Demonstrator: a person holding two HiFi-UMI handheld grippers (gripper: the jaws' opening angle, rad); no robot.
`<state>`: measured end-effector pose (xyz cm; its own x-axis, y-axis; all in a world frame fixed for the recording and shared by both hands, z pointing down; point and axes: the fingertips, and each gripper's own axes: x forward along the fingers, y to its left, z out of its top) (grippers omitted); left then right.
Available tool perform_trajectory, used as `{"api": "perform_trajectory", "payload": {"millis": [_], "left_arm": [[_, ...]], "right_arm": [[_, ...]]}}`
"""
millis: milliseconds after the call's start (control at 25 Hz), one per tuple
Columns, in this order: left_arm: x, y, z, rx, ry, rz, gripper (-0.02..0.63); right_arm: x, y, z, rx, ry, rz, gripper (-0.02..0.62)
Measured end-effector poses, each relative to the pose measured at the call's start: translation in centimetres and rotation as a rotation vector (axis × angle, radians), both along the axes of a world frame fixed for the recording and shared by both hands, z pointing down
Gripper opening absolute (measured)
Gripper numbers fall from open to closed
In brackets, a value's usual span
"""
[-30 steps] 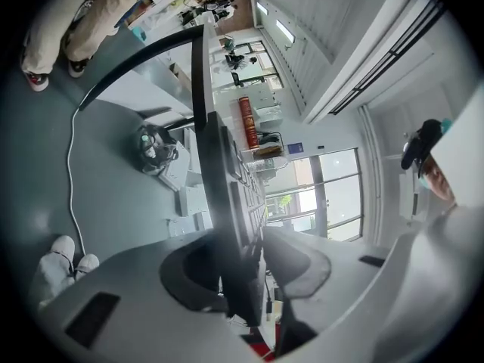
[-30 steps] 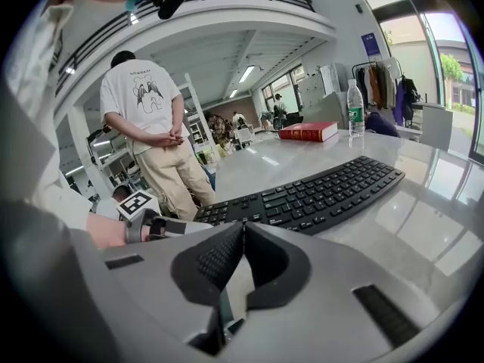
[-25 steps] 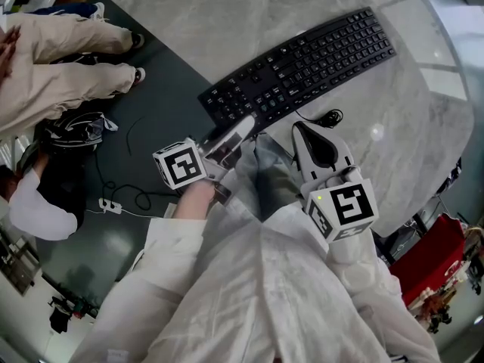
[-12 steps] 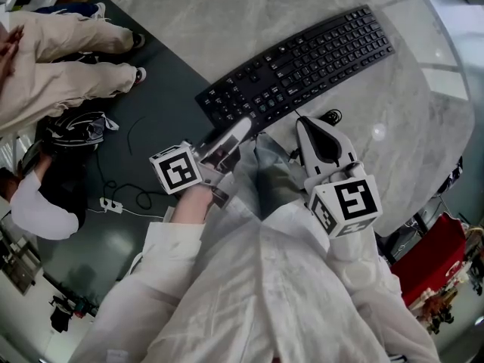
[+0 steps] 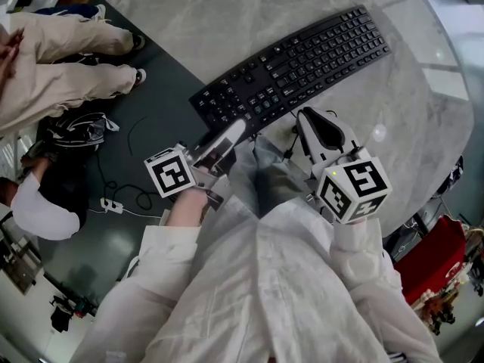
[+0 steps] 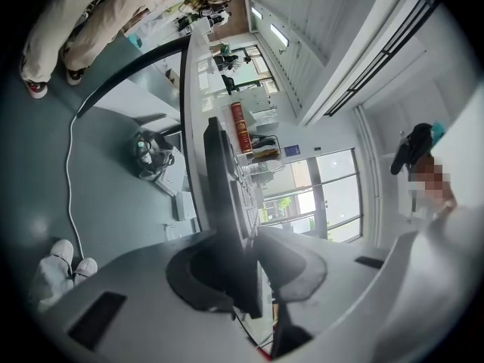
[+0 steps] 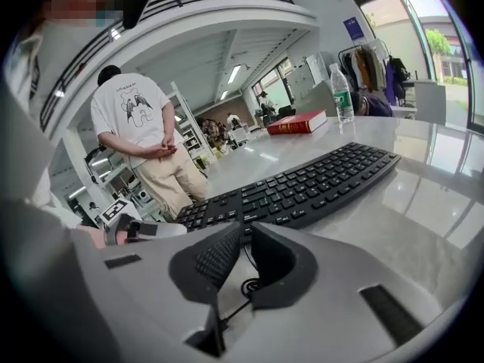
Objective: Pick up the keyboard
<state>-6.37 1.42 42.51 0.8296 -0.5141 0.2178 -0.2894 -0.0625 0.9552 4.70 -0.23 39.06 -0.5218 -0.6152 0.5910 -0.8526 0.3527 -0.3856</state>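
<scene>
Now left gripper (image 5: 242, 122) jaws have just been closing on keyboard (image 5: 302, 59).

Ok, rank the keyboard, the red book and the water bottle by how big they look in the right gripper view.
Largest: keyboard, by far.
Then red book and water bottle: they look about alike, one long, one tall, and both sit far from the camera, so no ranking between them.

A grey marble table (image 5: 227, 21) fills the upper part of the head view, and a black bag (image 5: 72, 131) lies on the floor at left. In the right gripper view, a red book (image 7: 296, 123) and a water bottle (image 7: 342, 93) stand upper right, with a bystander in a white T-shirt (image 7: 136, 112) at left.
</scene>
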Motion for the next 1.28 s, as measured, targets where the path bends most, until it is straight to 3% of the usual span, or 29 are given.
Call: {"api": "perform_trajectory", "payload": {"millis": [160, 440, 680, 760, 880, 1280], "left_arm": [[-0.1, 0.1, -0.4, -0.003, 0.000, -0.011, 0.104], [-0.1, -0.3, -1.2, 0.023, -0.011, -0.020, 0.104], [-0.1, -0.4, -1.9, 0.036, -0.005, -0.034, 0.104], [-0.1, -0.4, -2.1, 0.035, -0.008, -0.039, 0.104], [-0.1, -0.4, -2.4, 0.035, -0.005, -0.049, 0.103], [0.0, -0.5, -2.6, 0.035, 0.002, -0.051, 0.103]], "right_arm": [[0.3, -0.4, 0.3, -0.050, -0.091, 0.024, 0.032], [1.0, -1.3, 0.1, -0.049, -0.124, 0.052, 0.034], [2.2, -1.9, -0.3, -0.082, -0.224, 0.141, 0.038], [2.5, -2.0, -0.1, -0.102, -0.245, 0.158, 0.065], [2.6, -2.1, 0.3, -0.146, -0.281, 0.178, 0.167], [3.7, -2.5, 1.2, -0.207, -0.378, 0.261, 0.221]]}}
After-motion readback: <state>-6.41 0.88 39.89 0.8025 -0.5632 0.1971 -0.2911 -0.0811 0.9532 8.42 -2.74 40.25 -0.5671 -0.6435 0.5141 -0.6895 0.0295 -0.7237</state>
